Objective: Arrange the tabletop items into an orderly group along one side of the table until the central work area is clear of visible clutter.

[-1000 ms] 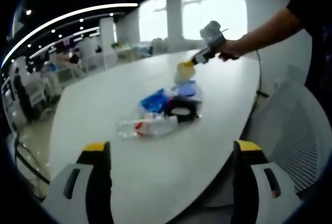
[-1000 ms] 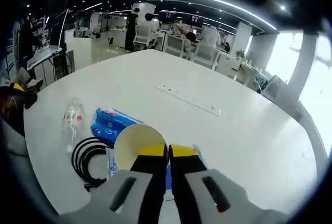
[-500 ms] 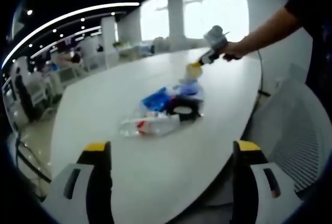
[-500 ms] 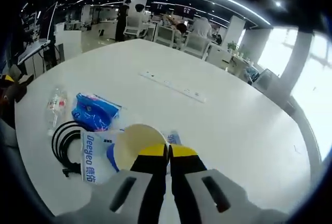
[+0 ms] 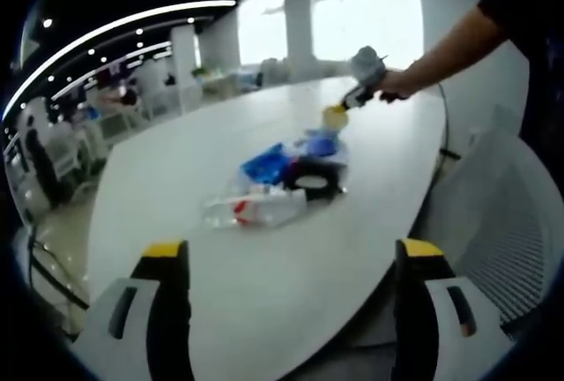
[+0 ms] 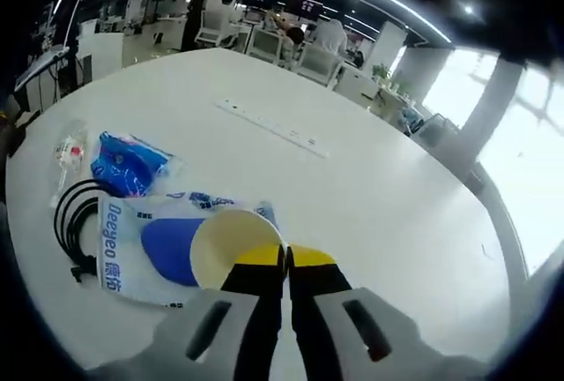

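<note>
Right gripper [image 6: 285,256]: jaws pinched on the rim of the pale yellow paper cup [image 6: 232,246], held above the blue-and-white plastic pack [image 6: 150,247].
Left gripper [image 5: 286,262]: jaws wide apart, holding nothing, over the white counter [image 5: 264,284].
Clear plastic bottle [image 5: 253,209]: lying beside the black coiled cable [image 5: 313,181].

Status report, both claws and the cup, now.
Right claw shut on paper cup rim, above the white-and-blue packet. Left claw open, empty, short of the plastic bottle. Black cable coil and blue pack uncleared.

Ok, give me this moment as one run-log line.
right hand-held gripper: shut on cream paper cup, raised | left hand-held gripper: open, empty | white oval table: clear plastic bottle, black cable coil, blue packets
</note>
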Demonstrator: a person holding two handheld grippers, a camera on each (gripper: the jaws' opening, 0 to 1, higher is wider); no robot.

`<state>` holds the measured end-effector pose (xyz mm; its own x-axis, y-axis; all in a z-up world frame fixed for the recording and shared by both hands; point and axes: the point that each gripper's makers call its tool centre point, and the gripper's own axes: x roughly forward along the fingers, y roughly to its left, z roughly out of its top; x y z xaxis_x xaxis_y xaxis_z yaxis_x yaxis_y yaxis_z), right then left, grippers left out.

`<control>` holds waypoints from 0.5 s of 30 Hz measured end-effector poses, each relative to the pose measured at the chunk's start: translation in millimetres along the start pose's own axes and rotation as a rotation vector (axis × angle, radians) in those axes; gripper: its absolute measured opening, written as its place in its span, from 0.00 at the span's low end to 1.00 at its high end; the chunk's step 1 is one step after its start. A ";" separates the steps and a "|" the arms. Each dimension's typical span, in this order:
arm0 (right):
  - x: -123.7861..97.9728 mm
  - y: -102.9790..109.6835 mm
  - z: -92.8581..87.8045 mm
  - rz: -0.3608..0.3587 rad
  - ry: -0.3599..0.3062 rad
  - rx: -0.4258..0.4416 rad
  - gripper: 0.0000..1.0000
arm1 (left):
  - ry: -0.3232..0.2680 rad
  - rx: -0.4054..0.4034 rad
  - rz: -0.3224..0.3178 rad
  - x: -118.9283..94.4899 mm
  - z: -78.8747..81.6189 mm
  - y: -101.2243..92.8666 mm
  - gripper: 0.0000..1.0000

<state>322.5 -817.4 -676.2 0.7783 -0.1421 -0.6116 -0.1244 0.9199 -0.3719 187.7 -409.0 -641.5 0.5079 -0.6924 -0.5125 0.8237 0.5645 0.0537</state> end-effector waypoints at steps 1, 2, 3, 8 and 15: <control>1.1 0.8 -0.2 -0.003 0.004 -0.018 0.01 | 0.001 -0.001 0.000 0.0 -0.2 0.1 0.94; 1.7 2.0 0.0 -0.003 0.005 -0.030 0.01 | 0.001 -0.002 0.001 0.0 -0.5 0.1 0.94; 3.0 4.8 0.1 0.003 0.009 -0.028 0.01 | 0.003 -0.003 0.000 0.1 -0.8 0.0 0.94; 3.8 13.4 4.3 0.024 -0.004 -0.020 0.02 | 0.004 -0.003 0.003 0.0 -1.6 0.5 0.94; 4.7 22.3 6.2 0.045 -0.014 -0.022 0.05 | 0.005 0.000 0.007 -0.5 -2.3 1.4 0.93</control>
<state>327.1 -795.3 -683.1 0.7801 -0.0954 -0.6184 -0.1728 0.9170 -0.3594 188.1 -406.8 -643.1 0.5120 -0.6861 -0.5168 0.8203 0.5690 0.0574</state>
